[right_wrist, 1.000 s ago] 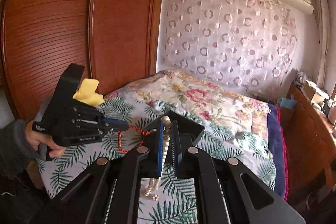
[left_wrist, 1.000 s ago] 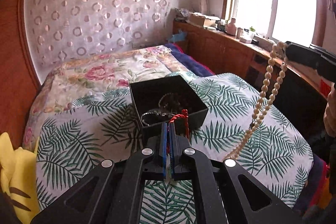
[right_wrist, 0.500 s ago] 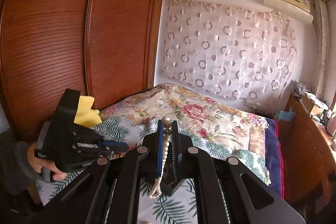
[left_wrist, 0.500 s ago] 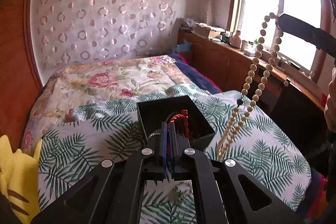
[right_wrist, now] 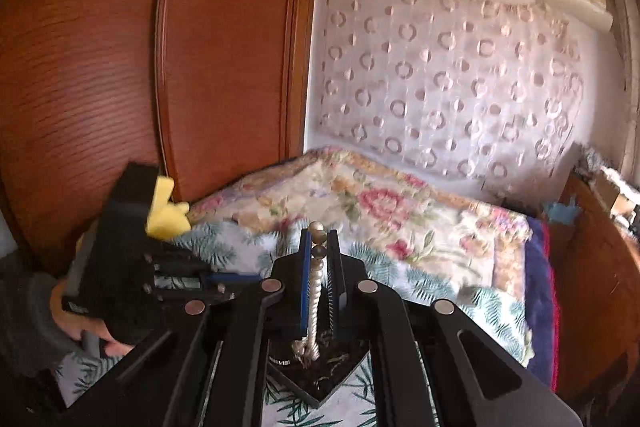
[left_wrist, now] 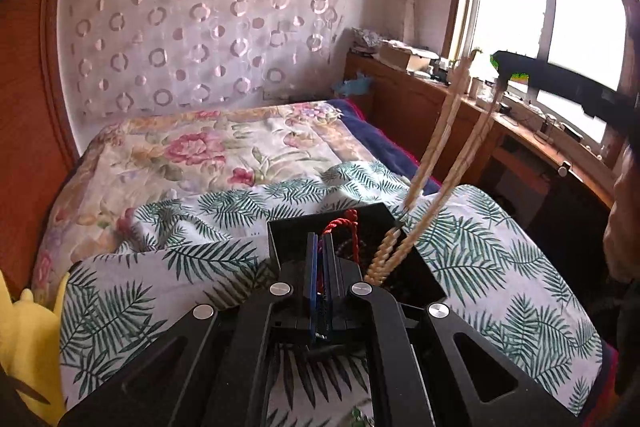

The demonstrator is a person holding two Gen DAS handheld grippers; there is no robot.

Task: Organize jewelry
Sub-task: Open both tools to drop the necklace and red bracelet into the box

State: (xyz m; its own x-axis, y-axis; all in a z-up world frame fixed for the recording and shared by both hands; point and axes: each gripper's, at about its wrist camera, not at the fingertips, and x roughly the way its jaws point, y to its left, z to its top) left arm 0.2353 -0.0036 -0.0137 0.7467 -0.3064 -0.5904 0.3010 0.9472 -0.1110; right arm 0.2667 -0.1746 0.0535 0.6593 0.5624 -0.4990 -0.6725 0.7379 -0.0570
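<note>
Left gripper (left_wrist: 320,243): you clenched it on the red cord (left_wrist: 340,225).
Right gripper (right_wrist: 319,239): you grasped the bead necklace (right_wrist: 313,291) above the black box (left_wrist: 416,273).

A bed (left_wrist: 224,163) under floral and fern-print covers fills the room; circle-patterned curtain (left_wrist: 200,27) behind, bright window (left_wrist: 548,19) right, wooden wardrobe (right_wrist: 140,75) left.

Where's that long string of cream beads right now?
The cream bead necklace hangs from the right tongs, which are shut on it, up on the window side; its lower end dips into the black box on the leaf-print bedspread.
</note>
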